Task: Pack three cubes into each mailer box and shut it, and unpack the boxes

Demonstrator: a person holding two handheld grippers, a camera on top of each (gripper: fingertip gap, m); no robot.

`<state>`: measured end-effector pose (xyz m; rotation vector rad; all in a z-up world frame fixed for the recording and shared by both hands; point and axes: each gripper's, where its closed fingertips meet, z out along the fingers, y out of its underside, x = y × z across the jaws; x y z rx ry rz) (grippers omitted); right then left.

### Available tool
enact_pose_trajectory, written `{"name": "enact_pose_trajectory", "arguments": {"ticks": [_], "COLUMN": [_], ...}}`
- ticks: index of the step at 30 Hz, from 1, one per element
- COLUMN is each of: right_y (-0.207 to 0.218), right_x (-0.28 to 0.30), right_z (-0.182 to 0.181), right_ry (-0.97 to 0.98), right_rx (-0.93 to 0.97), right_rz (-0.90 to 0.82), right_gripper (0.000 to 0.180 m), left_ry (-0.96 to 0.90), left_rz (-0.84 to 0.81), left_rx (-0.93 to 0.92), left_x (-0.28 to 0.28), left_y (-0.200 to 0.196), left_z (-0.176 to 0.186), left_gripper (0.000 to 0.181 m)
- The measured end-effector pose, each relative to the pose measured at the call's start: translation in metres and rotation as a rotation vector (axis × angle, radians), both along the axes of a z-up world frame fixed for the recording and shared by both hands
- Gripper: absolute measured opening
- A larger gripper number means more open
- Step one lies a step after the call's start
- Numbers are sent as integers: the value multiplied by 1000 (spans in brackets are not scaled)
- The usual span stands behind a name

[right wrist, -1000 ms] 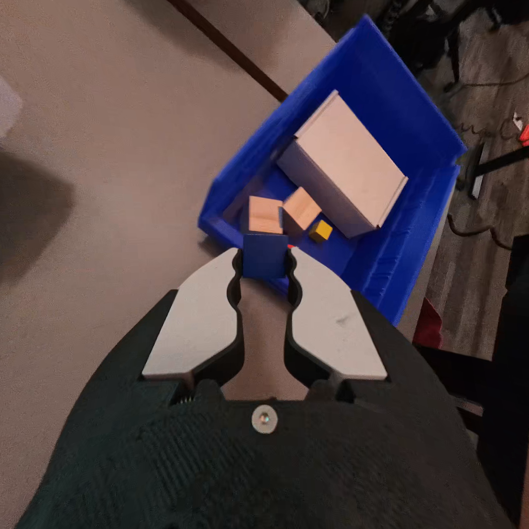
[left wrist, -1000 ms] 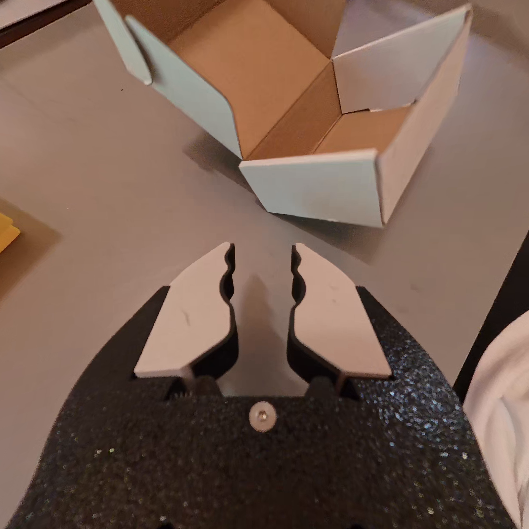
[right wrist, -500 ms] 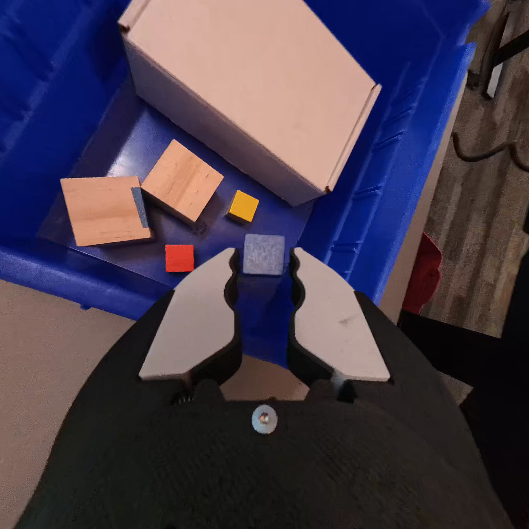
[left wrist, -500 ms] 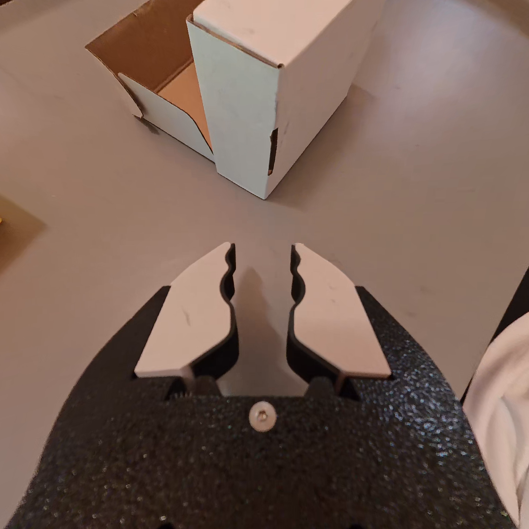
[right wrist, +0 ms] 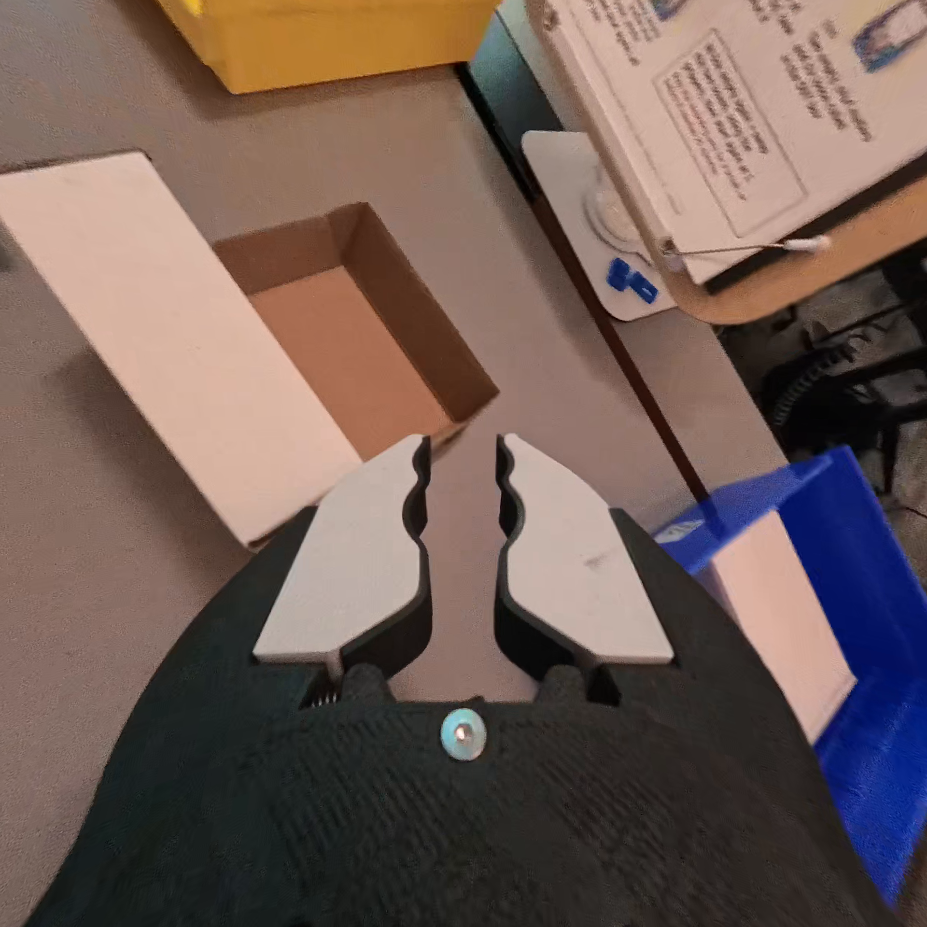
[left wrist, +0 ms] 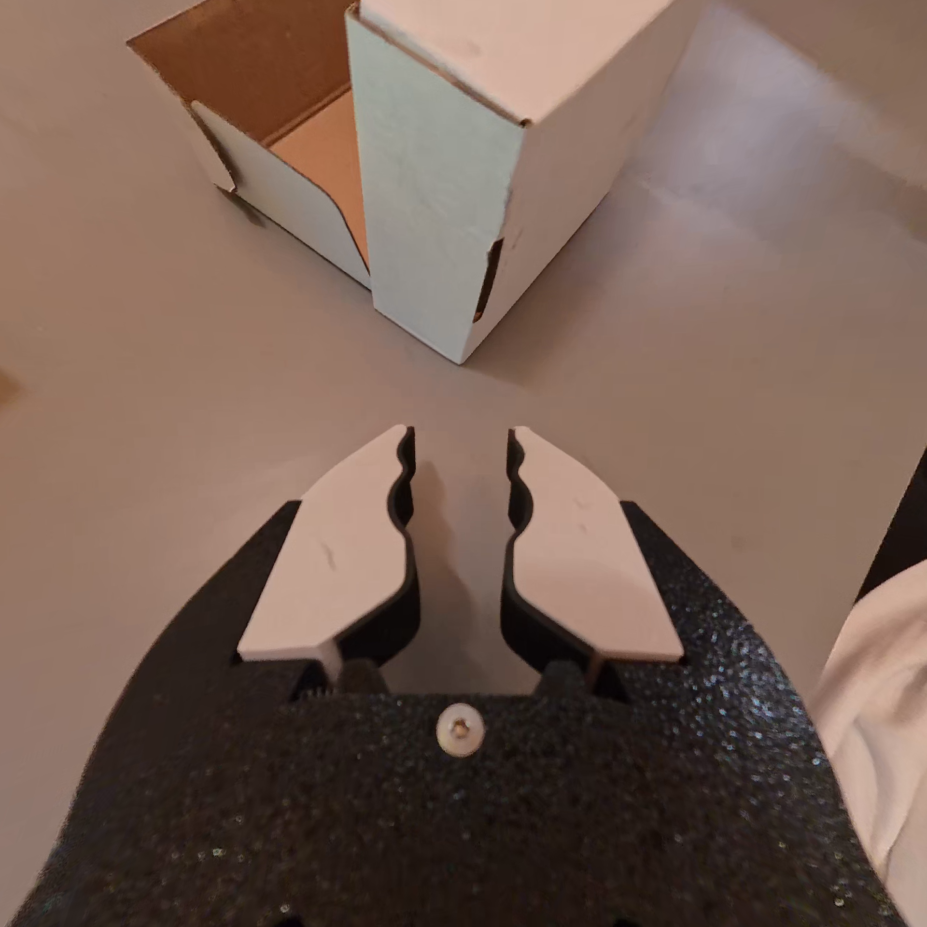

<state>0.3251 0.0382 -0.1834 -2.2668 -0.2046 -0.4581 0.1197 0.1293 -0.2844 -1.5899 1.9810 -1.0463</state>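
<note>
Mailer box (left wrist: 436,210): cardboard, matt white outside, raw brown inside. Left gripper (left wrist: 461,441): rough, speckled black plastic body, smooth matt pale finger plates, one shiny metal screw (left wrist: 460,736). Table (left wrist: 150,401): smooth matt grey. White cloth (left wrist: 883,702), creased. Blue bin (right wrist: 863,652) and yellow bin (right wrist: 326,45): smooth plastic. Printed sheet (right wrist: 727,100): paper.

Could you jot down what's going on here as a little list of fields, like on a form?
surface: grey table
open box: white mailer box, lid folded back, nothing inside
left gripper: open, holding nothing, short of the box
right gripper: open, holding nothing, at the box's near edge
blue bin: on the right, holds a shut white box
yellow bin: far edge
cubes: none in view
</note>
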Motion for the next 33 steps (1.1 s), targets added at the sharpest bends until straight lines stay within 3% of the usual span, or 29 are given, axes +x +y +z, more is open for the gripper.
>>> {"name": "enact_pose_trajectory", "arguments": {"ticks": [5,8,15,18,22,25,27,33], "right_y": [25,25,11,6,-2,-13,-27,-51], "right_x": [-25,-30,-68,-82,-89,-94,-108,-139], "right_z": [-26,-28,-23,-22,-17,4,3,0], "right_ry": [86,-13,-192,-315,-352,-307,-173,143], "right_rx": [-50,-93,-70,-23,-10,47,25,143], "right_rz": [55,72,132,110,77,37,58,192], "right_gripper": [18,2,0,0,5,15,28,30], "left_ry": [-27,-37,-94,-240,-346,-218,-129,350], "left_rz": [-24,-28,-25,-1,-232,-419,-512,-656], "left_rx": [25,27,84,152,282,383,381,122], "left_x": [2,1,-6,2,22,52,71,84], "left_y": [-8,-10,-11,-13,-50,-53,-48,-25], "left_z": [9,14,32,63,102,97,94,68], "left_gripper": [34,34,33,31,35,48,49,49]}}
